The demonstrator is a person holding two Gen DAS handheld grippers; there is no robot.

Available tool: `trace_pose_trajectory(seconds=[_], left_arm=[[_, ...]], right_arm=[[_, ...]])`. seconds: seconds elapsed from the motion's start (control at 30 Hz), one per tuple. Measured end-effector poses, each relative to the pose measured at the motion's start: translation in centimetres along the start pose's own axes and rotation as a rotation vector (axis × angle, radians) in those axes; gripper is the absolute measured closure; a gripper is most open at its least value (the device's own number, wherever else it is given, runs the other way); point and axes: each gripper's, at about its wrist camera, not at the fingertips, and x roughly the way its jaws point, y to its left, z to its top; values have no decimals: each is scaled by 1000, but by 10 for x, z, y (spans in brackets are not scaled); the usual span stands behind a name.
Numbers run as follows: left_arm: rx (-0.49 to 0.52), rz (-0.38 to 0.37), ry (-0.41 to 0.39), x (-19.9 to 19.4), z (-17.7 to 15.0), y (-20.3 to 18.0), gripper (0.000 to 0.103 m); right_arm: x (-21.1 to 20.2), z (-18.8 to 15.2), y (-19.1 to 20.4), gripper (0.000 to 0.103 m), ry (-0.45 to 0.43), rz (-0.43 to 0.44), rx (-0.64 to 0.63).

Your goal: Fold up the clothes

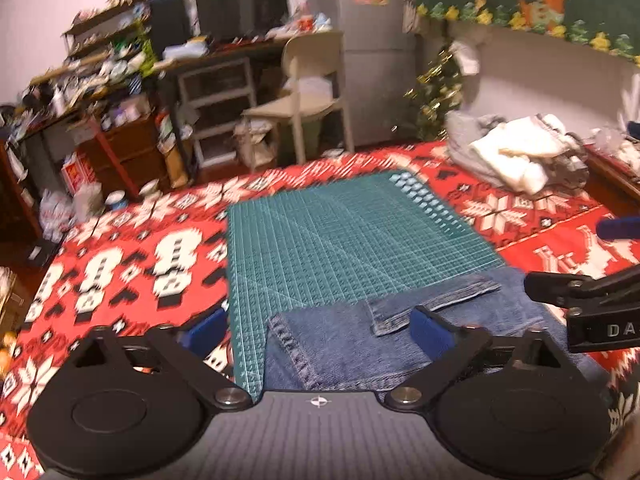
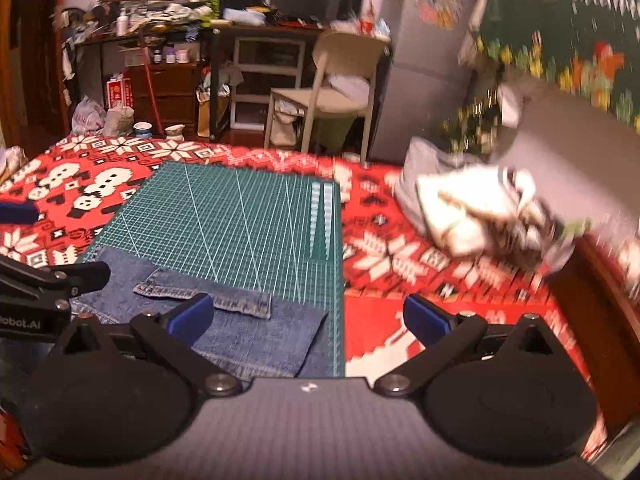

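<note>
A folded pair of blue jeans (image 1: 340, 344) lies on the near end of the green cutting mat (image 1: 340, 240), with a hem strip (image 1: 432, 300) on top. My left gripper (image 1: 316, 330) is open and empty just above the jeans' near left part. In the right wrist view the jeans (image 2: 248, 332) lie at the mat's (image 2: 240, 216) near edge. My right gripper (image 2: 308, 316) is open and empty over the jeans' right edge. Each gripper's black arm shows in the other's view: the right gripper (image 1: 580, 300), the left gripper (image 2: 48, 284).
A red patterned blanket (image 1: 120, 264) covers the surface. A heap of white and grey clothes (image 1: 516, 152) lies at the far right, also in the right wrist view (image 2: 476, 208). A beige chair (image 1: 304, 92), a desk and cluttered shelves (image 1: 100, 80) stand beyond.
</note>
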Motion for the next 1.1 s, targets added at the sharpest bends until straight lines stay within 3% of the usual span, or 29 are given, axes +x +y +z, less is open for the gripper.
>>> trace_pose_trajectory(seconds=[0.03, 0.07, 0.13, 0.2, 0.23, 0.4, 0.67, 0.9, 1.03, 1.1], left_arm=[[4, -25, 21, 4, 1, 0, 37], [-2, -50, 38, 7, 3, 1, 46], [-49, -80, 58, 11, 4, 5, 65], [-95, -104, 85, 17, 5, 7, 89], [-115, -128, 101, 22, 6, 10, 92], [-181, -176, 183, 52, 2, 18, 98], [-95, -168, 156, 59, -12, 17, 99], [-157, -207, 185, 59, -6, 29, 100], [-205, -286, 150, 50, -3, 38, 98], [-206, -286, 143, 50, 0, 38, 98]], right_arm=[[4, 0, -2, 27, 21, 11, 10], [8, -1, -3, 36, 44, 24, 19], [17, -2, -6, 76, 81, 40, 38], [28, -2, -9, 85, 108, 63, 63], [32, -3, -10, 89, 101, 83, 77], [58, -5, -10, 94, 104, 157, 112], [75, -24, -27, 103, 101, 194, 134], [72, -26, -54, 103, 143, 139, 213], [58, -9, -54, 103, 70, 168, 229], [61, 0, -47, 102, 55, 190, 225]])
